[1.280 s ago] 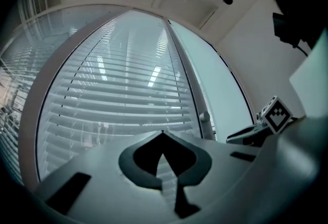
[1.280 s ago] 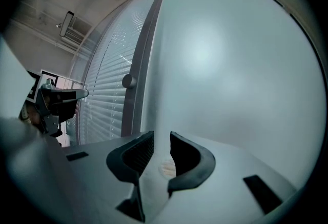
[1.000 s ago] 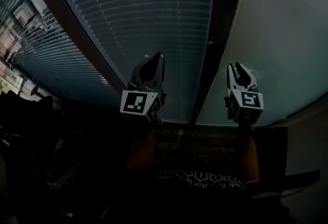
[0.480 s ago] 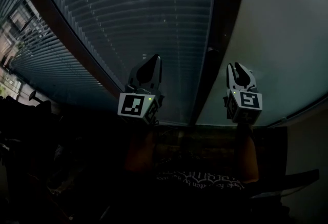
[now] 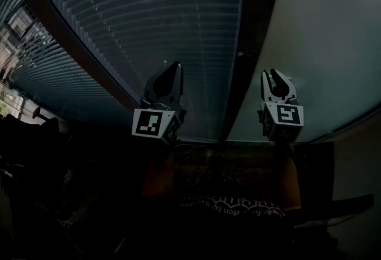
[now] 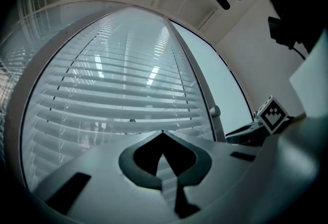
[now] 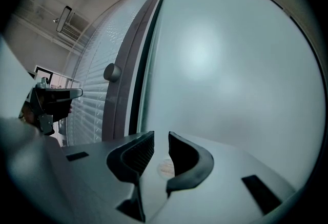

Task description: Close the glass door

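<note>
The left gripper [image 5: 175, 68], its jaws pinched together on nothing, is pointing at the glass door [image 5: 178, 9] with slatted blinds, likely readying a blunt push. The right gripper [image 5: 272, 75], its jaws slightly parted and empty, is hovering just right of the door's dark frame edge, below the knob [image 5: 240, 56], facing the frosted panel [image 5: 321, 27].

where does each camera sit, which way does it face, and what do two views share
Head view: on the person's head, looking down at the glass pane with pale horizontal blinds, dark vertical frame and frosted glass pane; forearms, left gripper, right gripper show.
Left gripper view: on the left gripper, facing the blinds; its shut jaws show.
Right gripper view: on the right gripper, facing the frosted pane; its open jaws show.
Shared: both gripper views catch the frame's round grey knob.
</note>
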`<state>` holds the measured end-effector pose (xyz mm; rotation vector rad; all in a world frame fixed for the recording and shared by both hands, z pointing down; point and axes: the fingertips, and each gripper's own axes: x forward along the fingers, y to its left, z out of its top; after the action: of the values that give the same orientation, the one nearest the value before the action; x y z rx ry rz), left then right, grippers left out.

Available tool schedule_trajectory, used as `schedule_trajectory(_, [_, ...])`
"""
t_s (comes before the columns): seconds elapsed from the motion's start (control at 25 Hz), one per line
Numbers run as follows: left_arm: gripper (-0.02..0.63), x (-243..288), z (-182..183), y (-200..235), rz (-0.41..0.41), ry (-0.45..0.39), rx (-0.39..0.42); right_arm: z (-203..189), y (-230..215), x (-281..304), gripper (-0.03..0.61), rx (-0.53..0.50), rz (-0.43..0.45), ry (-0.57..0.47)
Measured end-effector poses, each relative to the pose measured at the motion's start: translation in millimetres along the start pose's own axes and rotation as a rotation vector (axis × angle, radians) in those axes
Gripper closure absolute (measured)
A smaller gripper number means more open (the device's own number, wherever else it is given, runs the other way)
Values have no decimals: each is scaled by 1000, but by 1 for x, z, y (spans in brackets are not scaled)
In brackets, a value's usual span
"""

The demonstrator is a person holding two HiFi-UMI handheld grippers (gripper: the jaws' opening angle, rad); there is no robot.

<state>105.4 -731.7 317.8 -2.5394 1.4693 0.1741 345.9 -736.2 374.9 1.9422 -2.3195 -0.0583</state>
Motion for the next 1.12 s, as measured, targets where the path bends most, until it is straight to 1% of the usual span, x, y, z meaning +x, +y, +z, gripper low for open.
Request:
schedule_trajectory(0.24, [612, -2, 2, -3, -3, 6, 7, 1, 4, -3, 489, 1, 26, -6])
schedule_trajectory(0.52, [612, -13, 0, -5, 11, 13, 7, 16, 5, -21, 491, 15, 29, -71])
schedule_trajectory(0.56, [612, -14, -1, -6, 11, 13, 7, 17, 4, -24, 503, 17, 25, -82])
schedule_trajectory(0.6, [612, -15, -1, -6, 12, 13, 6, 18, 3, -26, 547, 16, 17, -90])
schedule_trajectory(0.64, [612, -16, 0, -7, 13, 11, 5, 19, 1, -27, 569, 11, 8, -95])
schedule_trajectory(0.68, [612, -17, 1, -8, 13, 8, 3, 20, 0, -29, 575, 3, -1, -96])
schedule_trajectory(0.88, [612, -16, 17, -7, 14, 6, 4, 38, -3, -35, 575, -10, -14, -108])
schedule_trajectory(1.04, [612, -19, 12, -12, 9, 5, 7, 34, -3, -39, 577, 12, -13, -118])
schedule_trajectory(1.12, [612, -18, 12, -12, 8, 4, 9, 36, -5, -41, 575, 4, -19, -126])
